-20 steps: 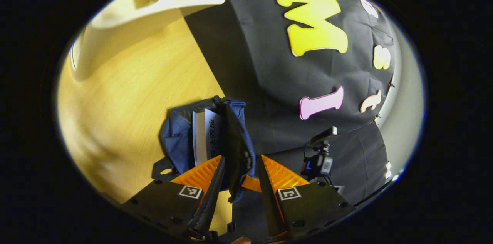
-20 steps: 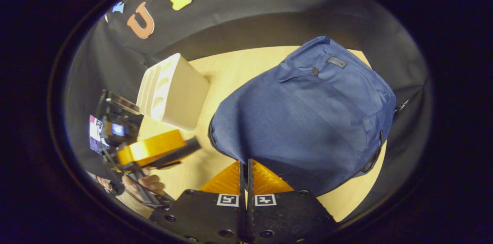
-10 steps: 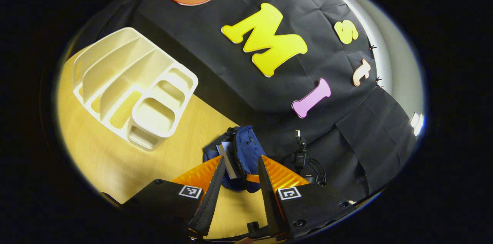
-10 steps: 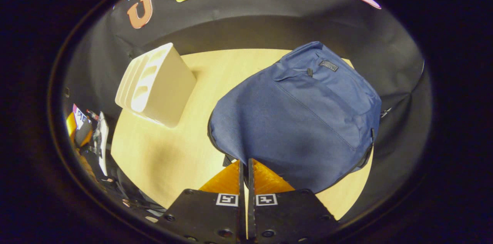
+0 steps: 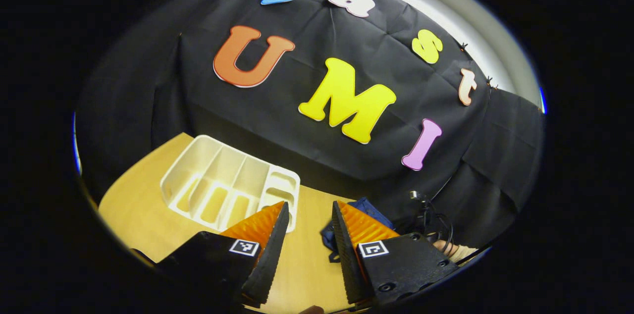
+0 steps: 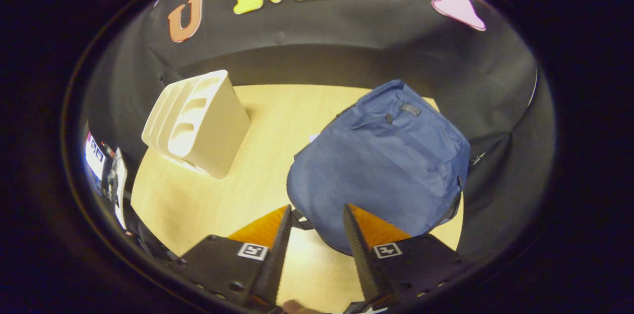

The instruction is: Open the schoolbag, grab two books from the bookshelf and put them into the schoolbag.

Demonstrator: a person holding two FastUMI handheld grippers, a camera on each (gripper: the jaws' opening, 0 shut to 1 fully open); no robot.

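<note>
The blue schoolbag lies flat on the wooden table, just beyond my right gripper, which stands open above the bag's near edge with nothing between its fingers. A small pale corner peeks out at the bag's left side. The white bookshelf stands left of the bag. In the left gripper view, the bookshelf shows bare slots. My left gripper is open and holds nothing. A bit of the schoolbag shows behind its right finger.
A small black device with cables sits by the wall cloth at the table's right end, with a hand below it. Cluttered items lie beyond the table's left edge. Bare tabletop lies between bookshelf and bag.
The right gripper has opened and drawn back from the bag. The left gripper has lifted up and away from the bag's mouth, now facing the wall and the bookshelf.
</note>
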